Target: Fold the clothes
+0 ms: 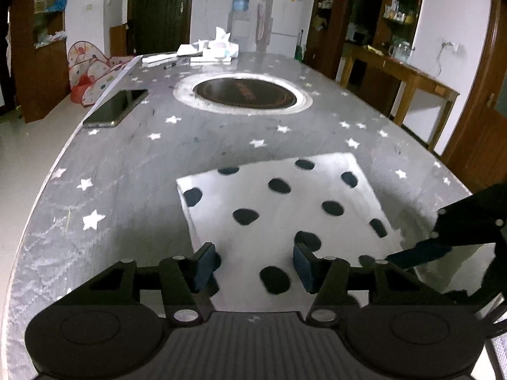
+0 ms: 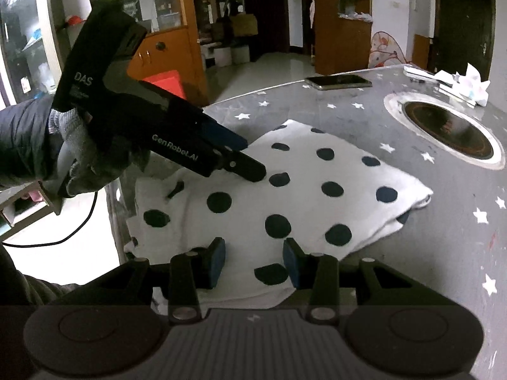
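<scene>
A white garment with dark polka dots (image 1: 279,202) lies folded into a rough square on the grey star-patterned table (image 1: 126,164). My left gripper (image 1: 253,266) is open, its jaws spread just above the garment's near edge, holding nothing. My right gripper (image 2: 253,261) is open too, over the garment (image 2: 301,196) at its near edge, empty. The right gripper's arm shows at the right of the left wrist view (image 1: 456,234). The left gripper (image 2: 244,158) appears in the right wrist view, held by a gloved hand, tips over the cloth.
A round hotpot burner (image 1: 244,93) is set into the table's middle. A phone (image 1: 115,107) lies near the left edge. Tissues and papers (image 1: 209,50) sit at the far end. A wooden side table (image 1: 405,76) and shelves stand to the right.
</scene>
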The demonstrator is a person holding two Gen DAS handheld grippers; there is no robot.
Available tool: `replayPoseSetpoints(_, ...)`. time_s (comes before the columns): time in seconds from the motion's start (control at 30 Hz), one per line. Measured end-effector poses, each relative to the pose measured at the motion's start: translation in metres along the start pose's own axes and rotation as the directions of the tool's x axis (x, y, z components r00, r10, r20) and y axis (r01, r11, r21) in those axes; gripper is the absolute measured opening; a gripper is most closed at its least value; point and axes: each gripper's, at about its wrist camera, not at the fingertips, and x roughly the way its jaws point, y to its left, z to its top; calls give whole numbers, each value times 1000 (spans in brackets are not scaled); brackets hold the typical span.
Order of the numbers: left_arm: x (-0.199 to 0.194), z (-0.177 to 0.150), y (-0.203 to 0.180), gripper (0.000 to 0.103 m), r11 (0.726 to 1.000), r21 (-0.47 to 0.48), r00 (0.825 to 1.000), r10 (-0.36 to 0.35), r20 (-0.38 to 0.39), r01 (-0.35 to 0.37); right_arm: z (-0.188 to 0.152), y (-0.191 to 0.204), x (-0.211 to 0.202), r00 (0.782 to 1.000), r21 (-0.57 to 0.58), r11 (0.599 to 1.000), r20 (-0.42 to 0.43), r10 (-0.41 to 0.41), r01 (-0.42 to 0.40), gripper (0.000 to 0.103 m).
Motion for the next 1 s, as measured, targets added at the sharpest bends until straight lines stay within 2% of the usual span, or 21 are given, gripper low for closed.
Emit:
replayPoseSetpoints(0.23,-7,-1,0,57,1000,-5,1000,6,9,-6,6,8,-15,999,-8,1000,51,11,-11,43)
replayPoseSetpoints(0.43,-12,-2,-2,59,1000,-10,1000,9,16,-9,1,13,-11,999,-8,1000,35,13,-12,44)
replayPoseSetpoints(0.67,-28,-4,-6,68,1000,-8,999,4,53,-4,1,18,-12,999,-4,1000,53,2,-2,48)
replayPoseSetpoints(0.8,-30,-14,-9,70,1000,-3,999,5,34,-5,-6,23,-3,1000,-2,1000,27,0,0,48)
replayPoseSetpoints(1.0,-44,-24,-8,76,1000,-22,999,-8,40,9,3,16,-17,997,2,1000,68,-26,26,52)
